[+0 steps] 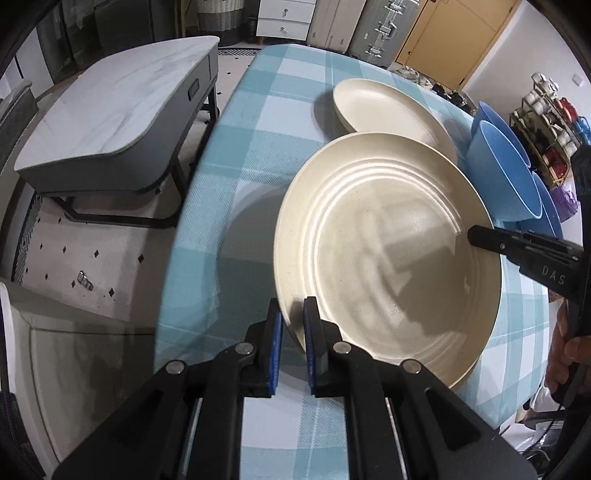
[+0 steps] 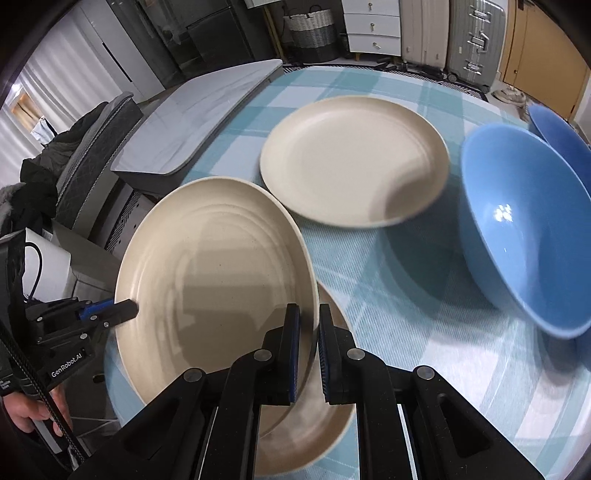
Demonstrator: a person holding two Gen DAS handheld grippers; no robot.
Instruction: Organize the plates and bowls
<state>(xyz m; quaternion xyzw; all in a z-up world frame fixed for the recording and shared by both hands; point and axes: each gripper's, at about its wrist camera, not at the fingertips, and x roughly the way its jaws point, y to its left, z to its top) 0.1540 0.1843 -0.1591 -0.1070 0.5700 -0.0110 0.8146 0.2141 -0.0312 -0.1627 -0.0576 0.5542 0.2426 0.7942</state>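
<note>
floor: pale tile (image 1: 55, 254) | furniture: grey marble-top table (image 1: 110, 110), white drawers (image 2: 373, 29), wicker basket (image 2: 312, 27)

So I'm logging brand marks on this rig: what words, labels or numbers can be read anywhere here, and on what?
"DAS": raised letters on the black body of the right tool, seen from the left wrist view; whether the word runs on cannot be told.
"GenRobot.AI": white print on the body of the left tool, right wrist view.
Small white print just left of that, at the picture's edge: too small to read.
The plates, bowls and tablecloth show no text.

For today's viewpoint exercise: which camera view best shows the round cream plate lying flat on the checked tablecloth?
The right wrist view: the flat cream plate shows whole. In the left wrist view it sits partly behind the lifted ridged cream plate.
</note>
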